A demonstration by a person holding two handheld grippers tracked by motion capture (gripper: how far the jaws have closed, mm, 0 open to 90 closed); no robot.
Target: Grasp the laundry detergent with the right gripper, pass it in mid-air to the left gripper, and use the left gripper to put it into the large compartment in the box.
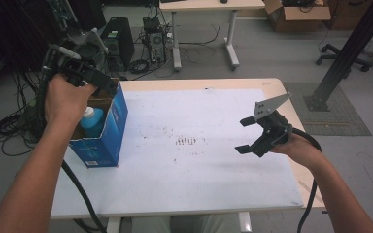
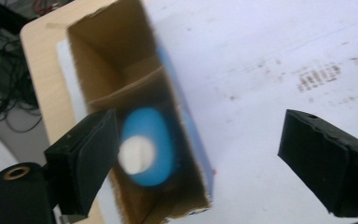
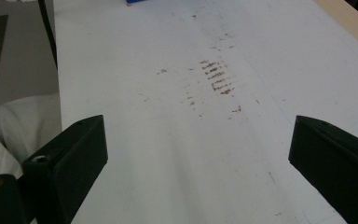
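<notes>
1. The left gripper (image 1: 90,80) hangs above the open top of the blue box (image 1: 108,141); its jaws stand spread wide with nothing pinched between them.
2. In the left gripper view the left gripper (image 2: 205,161) looks straight down into the box (image 2: 121,70), and one black jaw overlaps the box's near wall while the other sits out over the white table sheet (image 2: 270,42).
3. A blue bottle (image 2: 148,147) with a white cap stands upright inside the box, in the compartment nearer the camera; a cardboard divider separates it from the farther compartment.
4. In the high view the bottle (image 1: 93,121) shows through the box's open top, just below the person's left hand (image 1: 67,99).
5. The right gripper (image 1: 245,135) is held over the right side of the table, well apart from the box, with its jaws spread and nothing between them.
6. In the right gripper view the right gripper (image 3: 198,154) looks along the white sheet (image 3: 135,154), where a patch of brownish marks (image 3: 216,77) lies ahead of the jaws.
7. The box stands at the table's left edge, on the white sheet (image 1: 199,174).
8. Beyond the table (image 1: 272,83) are cables on the floor, a dark computer tower (image 1: 119,39), another desk (image 1: 209,6) and a cardboard carton (image 1: 296,14).
</notes>
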